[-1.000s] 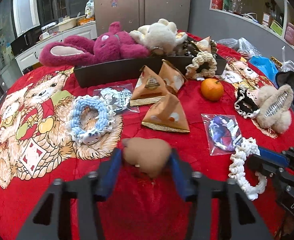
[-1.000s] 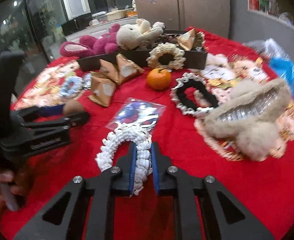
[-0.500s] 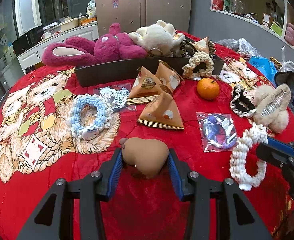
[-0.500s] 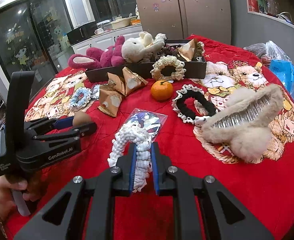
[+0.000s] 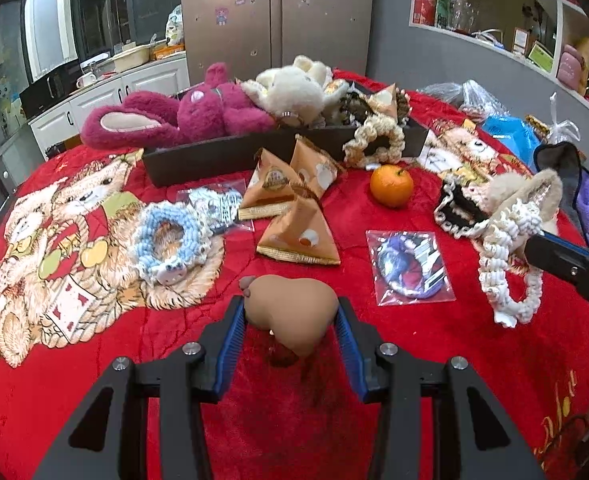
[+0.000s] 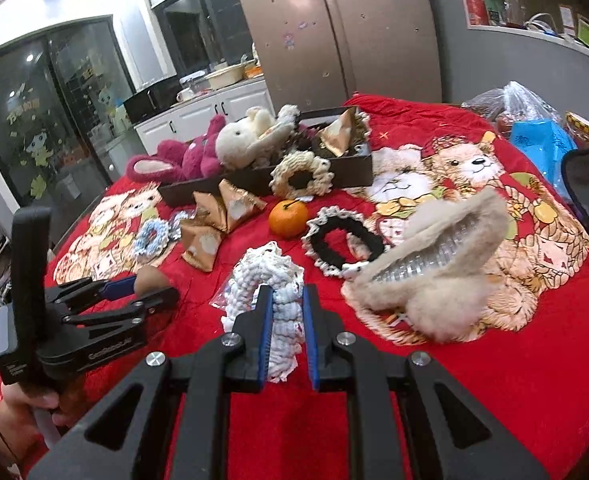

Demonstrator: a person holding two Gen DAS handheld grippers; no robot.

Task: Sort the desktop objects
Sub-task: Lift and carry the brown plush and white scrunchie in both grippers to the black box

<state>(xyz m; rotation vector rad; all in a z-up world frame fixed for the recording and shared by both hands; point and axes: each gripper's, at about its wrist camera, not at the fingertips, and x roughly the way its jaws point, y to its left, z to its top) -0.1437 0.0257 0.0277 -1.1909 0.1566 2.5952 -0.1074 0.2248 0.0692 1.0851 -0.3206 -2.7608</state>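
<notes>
Your left gripper (image 5: 290,322) has its jaws partly open and pressed on either side of a tan squishy toy (image 5: 292,312), which hangs between the blue pads just above the red bear-print cloth (image 5: 434,360) covering the tabletop. Your right gripper (image 6: 288,332) has its jaws nearly together, pinching one side of a white crocheted scrunchie (image 6: 266,280); in the left wrist view the scrunchie's loop dangles clear of the cloth, beside the bagged hair tie (image 5: 408,266). Ahead of you, three triangular snack packs (image 5: 298,232) sit clustered near the middle, with an orange (image 5: 391,185) just to their right and a blue scrunchie (image 5: 168,240) to their left. A black-and-white scrunchie (image 6: 344,240) lies touching a furry beige hair claw (image 6: 434,264). At the far side, a dark tray (image 5: 214,156) holds a magenta plush (image 5: 198,120), a cream plush (image 5: 290,88) and another snack pack, with a beige scrunchie (image 5: 376,140) leaning on its front wall.
</notes>
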